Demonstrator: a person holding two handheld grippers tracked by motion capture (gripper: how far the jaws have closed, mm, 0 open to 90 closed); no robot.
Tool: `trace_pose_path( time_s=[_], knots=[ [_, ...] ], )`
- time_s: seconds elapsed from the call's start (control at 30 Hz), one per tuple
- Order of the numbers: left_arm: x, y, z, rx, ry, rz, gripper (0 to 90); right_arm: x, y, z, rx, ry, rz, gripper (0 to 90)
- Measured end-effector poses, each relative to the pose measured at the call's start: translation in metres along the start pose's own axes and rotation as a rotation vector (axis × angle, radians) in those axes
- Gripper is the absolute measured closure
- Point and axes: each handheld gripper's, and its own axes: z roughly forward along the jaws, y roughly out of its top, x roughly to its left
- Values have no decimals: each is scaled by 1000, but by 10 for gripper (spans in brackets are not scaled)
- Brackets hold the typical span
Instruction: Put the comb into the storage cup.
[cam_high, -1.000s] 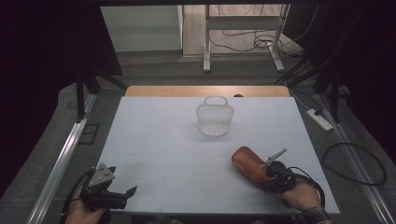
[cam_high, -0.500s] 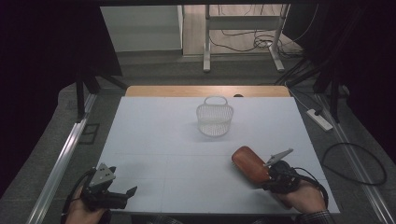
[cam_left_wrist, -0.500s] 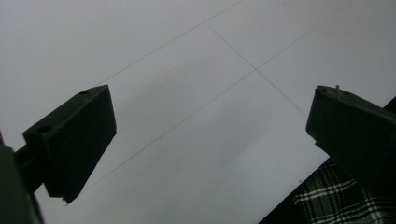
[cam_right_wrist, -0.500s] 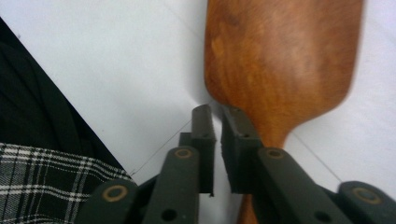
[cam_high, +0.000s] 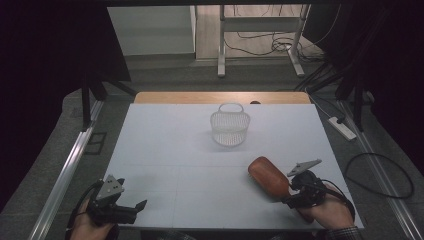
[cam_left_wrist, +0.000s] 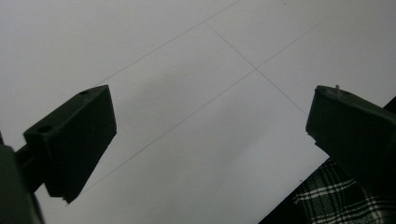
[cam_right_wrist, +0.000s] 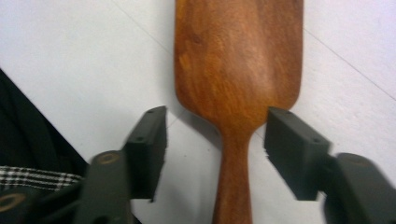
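A dim room is surrounding a pale, white-topped bench (cam_high: 165, 150) whose faint seam lines are crossing its surface; a strip of bare wood is showing along the far edge at twelve o'clock, and beyond it metal frame legs (cam_high: 221, 45) and loose cables (cam_high: 260, 40) are lying on a grey floor (cam_high: 165, 70), with a power strip (cam_high: 342, 128) sitting at about two o'clock. A white mesh basket (cam_high: 230, 127) is standing upright just past the middle of the bench. At five o'clock the brown wooden paddle brush (cam_high: 268, 176) is lying flat, its handle pointing toward the near edge. The right hand-held gripper (cam_high: 290, 192) is spreading its jaws wide on either side of that handle without touching it. At seven o'clock the left hand-held gripper (cam_high: 134, 207) is hovering over bare bench, jaws parted and holding nothing.
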Motion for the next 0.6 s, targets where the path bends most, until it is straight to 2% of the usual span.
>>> trace_pose_path(
  time_s=[0.07, 0.2, 0.4, 0.6],
  knots=[
    [0, 0, 0, 0, 0, 0, 27, -1, -1, 1, 4, -8, 7, 272],
    [0, 0, 0, 1, 1, 2, 27, -4, -3, 2, 14, -31, 30, 152],
    [0, 0, 0, 3, 2, 5, 27, -11, -7, 4, -20, -48, 71, 6],
    [-1, 0, 0, 4, 1, 7, 28, -15, -9, 10, -23, -59, 90, 0]
  ],
)
